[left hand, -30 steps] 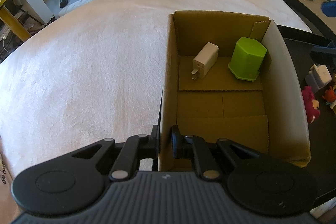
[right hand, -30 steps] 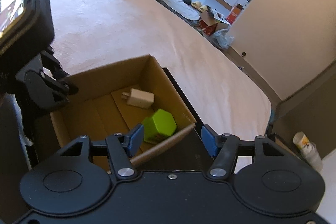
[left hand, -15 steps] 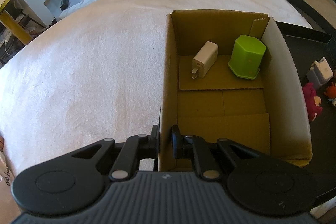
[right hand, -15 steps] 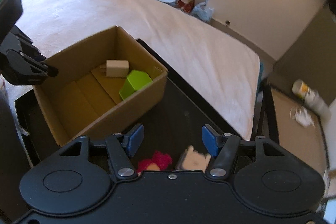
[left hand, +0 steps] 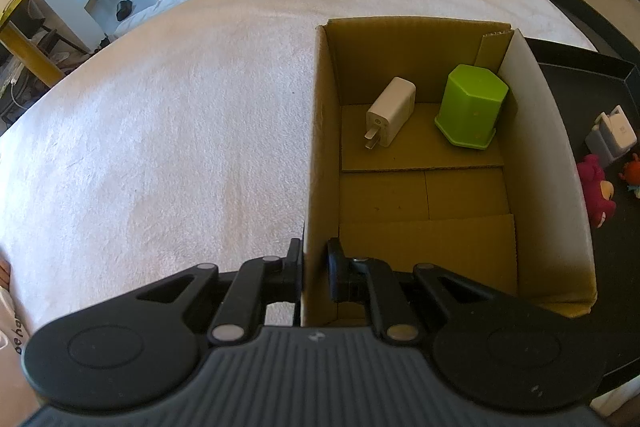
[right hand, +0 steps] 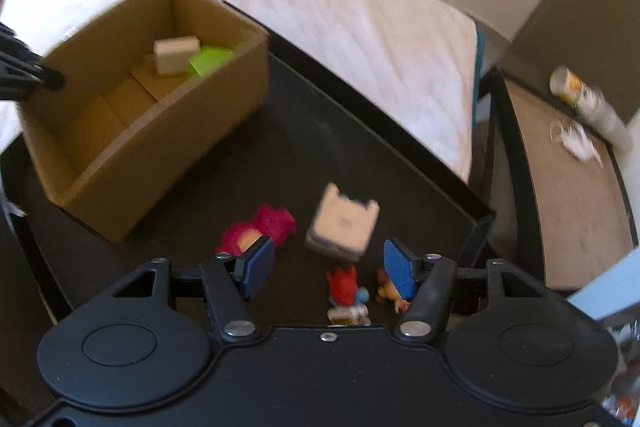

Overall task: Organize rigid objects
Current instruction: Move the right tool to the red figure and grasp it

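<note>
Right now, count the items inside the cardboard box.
2. A white charger lies on the floor near the far wall; a green container stands beside it in the far corner. Nothing else shows inside the cardboard box.

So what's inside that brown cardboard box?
Inside the brown cardboard box lie a white plug-in charger and a green hexagonal plastic container standing upside down, both at the far end. The near corner is hidden by the left gripper.

Left wrist view: close above the cardboard box's (left hand: 320, 163) near wall, facing steeply down into it. Right wrist view: higher over the black tray (right hand: 360, 131), angled down, blurred. Shared: box, tray, bed (left hand: 160, 127).
</note>
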